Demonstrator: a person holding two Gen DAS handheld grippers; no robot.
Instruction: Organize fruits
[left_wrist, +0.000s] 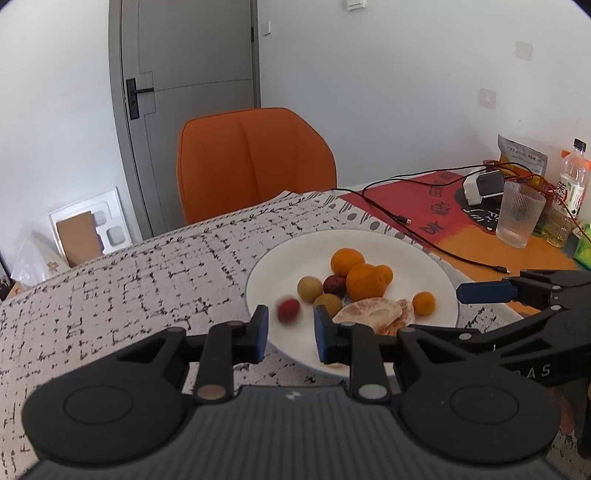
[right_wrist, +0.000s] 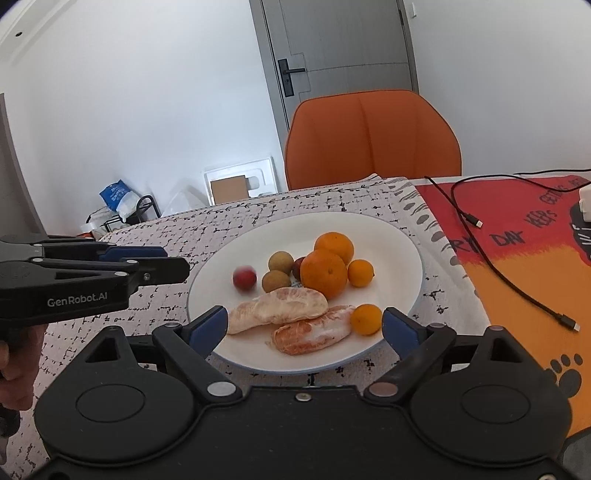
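A white plate (left_wrist: 439, 280) (right_wrist: 399, 243) on a patterned cloth holds two oranges (right_wrist: 325, 273), small kumquats (right_wrist: 365, 319), two brownish longans (right_wrist: 275, 280), a dark red fruit (left_wrist: 334, 284) and peeled citrus segments (right_wrist: 277, 310). A small red fruit (left_wrist: 288, 310) (right_wrist: 244, 277) lies blurred on the plate's left part, apart from the others. My left gripper (left_wrist: 288, 330) (right_wrist: 177, 264) is open at the plate's left rim, with the red fruit just beyond its fingertips. My right gripper (right_wrist: 303, 325) (left_wrist: 465, 293) is open wide at the plate's near rim, empty.
An orange chair (left_wrist: 255, 162) stands behind the table, with a grey door (left_wrist: 192, 55) behind it. On the red and orange mat (right_wrist: 517, 258) lie black cables (right_wrist: 517, 291), a ribbed glass (left_wrist: 519, 214), a bottle (left_wrist: 570, 184), a white charger (left_wrist: 480, 186) and a snack bag (left_wrist: 521, 153).
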